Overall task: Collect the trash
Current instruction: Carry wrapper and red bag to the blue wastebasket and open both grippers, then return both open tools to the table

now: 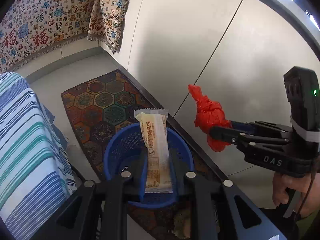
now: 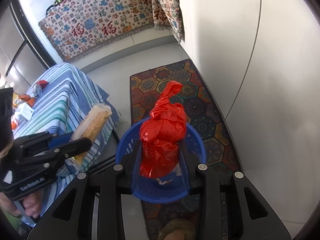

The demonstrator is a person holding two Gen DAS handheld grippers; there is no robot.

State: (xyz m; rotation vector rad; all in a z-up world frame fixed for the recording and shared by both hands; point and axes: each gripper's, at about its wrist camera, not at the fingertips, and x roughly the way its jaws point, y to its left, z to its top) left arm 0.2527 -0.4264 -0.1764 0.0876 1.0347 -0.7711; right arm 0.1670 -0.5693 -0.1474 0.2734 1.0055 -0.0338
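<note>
Wrapper: we see a long cream snack wrapper (image 1: 156, 152) with printed text, clamped between the two fingers of the left tool (image 1: 157, 160); it sticks out forward, directly over the open mouth of the basket.
Red bag: a knotted red plastic bag (image 2: 162, 138), crumpled and full, sits pinched in the right tool (image 2: 160, 160); we see its tied end pointing away from the tool, with the basket right under it.
Basket: a round blue mesh basket (image 1: 118, 146) stands on the rug; some pale scraps lie at its bottom in the right wrist view, too small for us to name.
Left tool: closed on the wrapper, both fingers pressing its sides.
Right tool: closed around the red bag, seen from the side in the left wrist view (image 1: 220, 132).
Rug: a dark rug (image 2: 200, 104) with coloured hexagons lies on the floor along the foot of the pale wall (image 2: 260, 60).
Desk: a desk under a blue and green striped cloth (image 2: 66, 100) stands left of the basket; small items lie near its far corner.
Patterned cloth: a cream cloth (image 1: 40, 20) with red characters hangs beyond the rug.
</note>
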